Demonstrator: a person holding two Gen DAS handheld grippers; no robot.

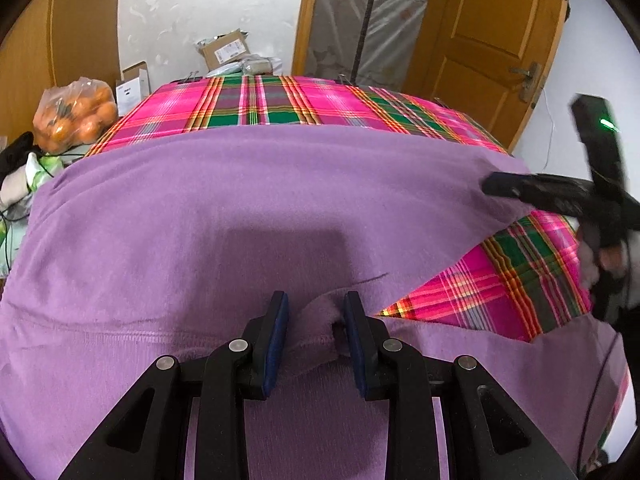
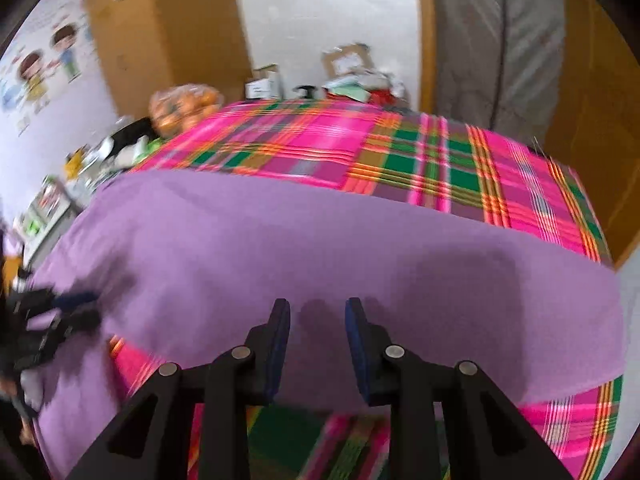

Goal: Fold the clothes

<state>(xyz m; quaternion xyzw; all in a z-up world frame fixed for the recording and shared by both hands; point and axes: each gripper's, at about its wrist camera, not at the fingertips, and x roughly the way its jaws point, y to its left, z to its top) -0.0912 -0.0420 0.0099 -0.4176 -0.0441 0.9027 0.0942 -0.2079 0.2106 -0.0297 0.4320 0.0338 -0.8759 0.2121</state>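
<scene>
Soft purple fleece garment (image 1: 248, 208) spread mid-frame over the pink-and-green plaid worktop (image 1: 280, 100).
Left gripper (image 1: 316, 320) jaws pinch a small hem bunch; right gripper (image 2: 318, 320) jaws stand apart, empty. That thin pinch could slip, dropping the fold.

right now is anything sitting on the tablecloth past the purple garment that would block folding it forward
Nothing visible does. Beyond the purple garment, the plaid tablecloth is bare to its far edge. The bag of oranges and the cardboard boxes lie off the cloth, past its edges. A fold of the garment sits between the left claw's fingers.

both wrist views — close over garment (image 1: 224, 208)
</scene>
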